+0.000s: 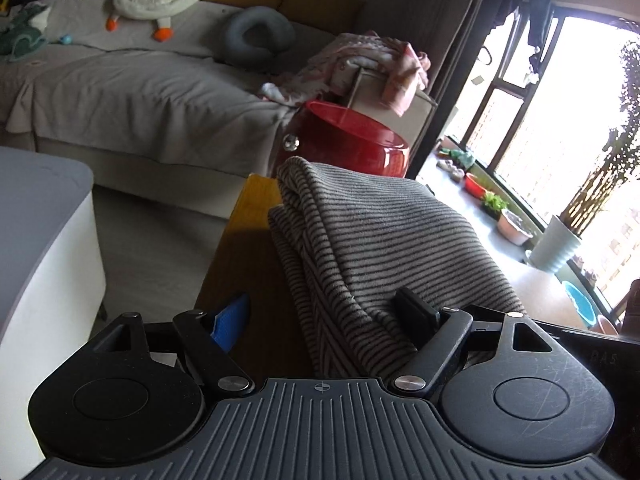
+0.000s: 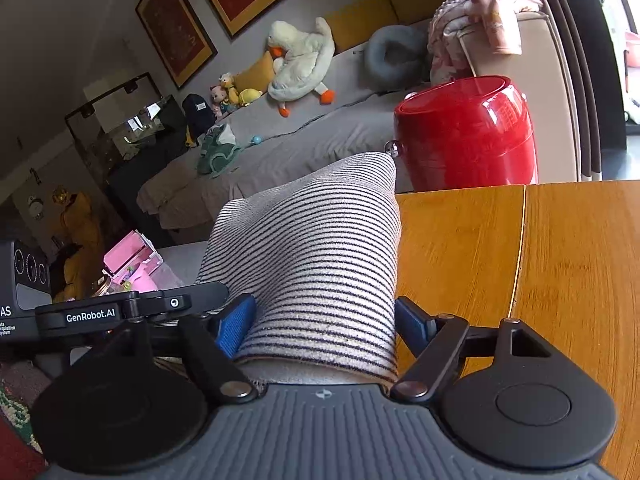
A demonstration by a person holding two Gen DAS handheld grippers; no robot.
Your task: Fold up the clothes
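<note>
A grey garment with thin dark stripes (image 1: 380, 232) lies folded in a thick bundle on the wooden table (image 1: 256, 208). My left gripper (image 1: 323, 318) stands wide over its near end: the blue left pad (image 1: 230, 324) is clear of the cloth, while the black right finger (image 1: 416, 312) rests against it. In the right wrist view the same striped garment (image 2: 320, 248) fills the gap of my right gripper (image 2: 324, 322). Its edges meet both blue pads (image 2: 236, 324) without looking squeezed. The garment's left side hangs past the table (image 2: 520, 260) edge.
A red bin (image 2: 468, 132) stands just beyond the table's far end. Behind it, a grey sofa (image 1: 140, 92) carries plush toys and a pile of pink clothes (image 1: 372, 60) on its arm. A white-and-grey cabinet (image 1: 40, 220) stands left. Plant pots line the window sill (image 1: 556, 244).
</note>
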